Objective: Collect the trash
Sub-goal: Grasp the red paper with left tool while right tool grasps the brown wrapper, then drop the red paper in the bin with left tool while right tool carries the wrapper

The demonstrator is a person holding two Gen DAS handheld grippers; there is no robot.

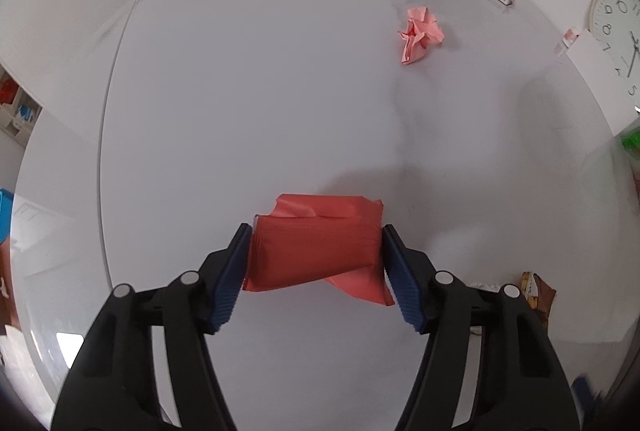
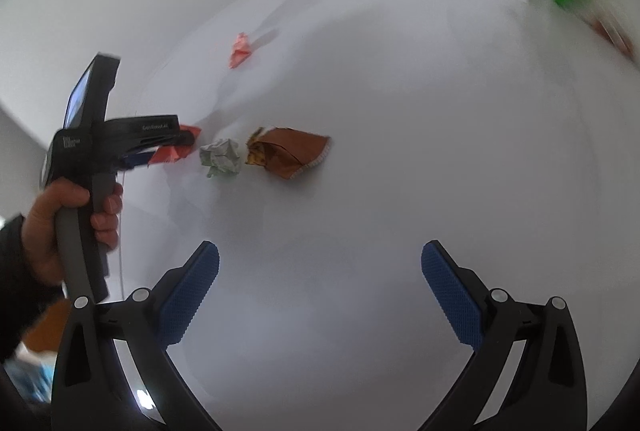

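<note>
Pinching a folded red wrapper [image 1: 314, 247] between its blue pads, the left gripper [image 1: 316, 259] presses it against the white table [image 1: 240, 91]; the right gripper [image 2: 320, 291] hangs spread wide over bare tabletop; crumpled pink paper [image 1: 420, 35] lies well apart.

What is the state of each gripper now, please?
Left gripper: shut on the red paper packet.
Right gripper: open, holding nothing.

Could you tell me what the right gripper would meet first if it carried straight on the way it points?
Probably the bare white table: nothing lies between the right gripper's open fingers; the brown wrapper sits farther off, left.
</note>
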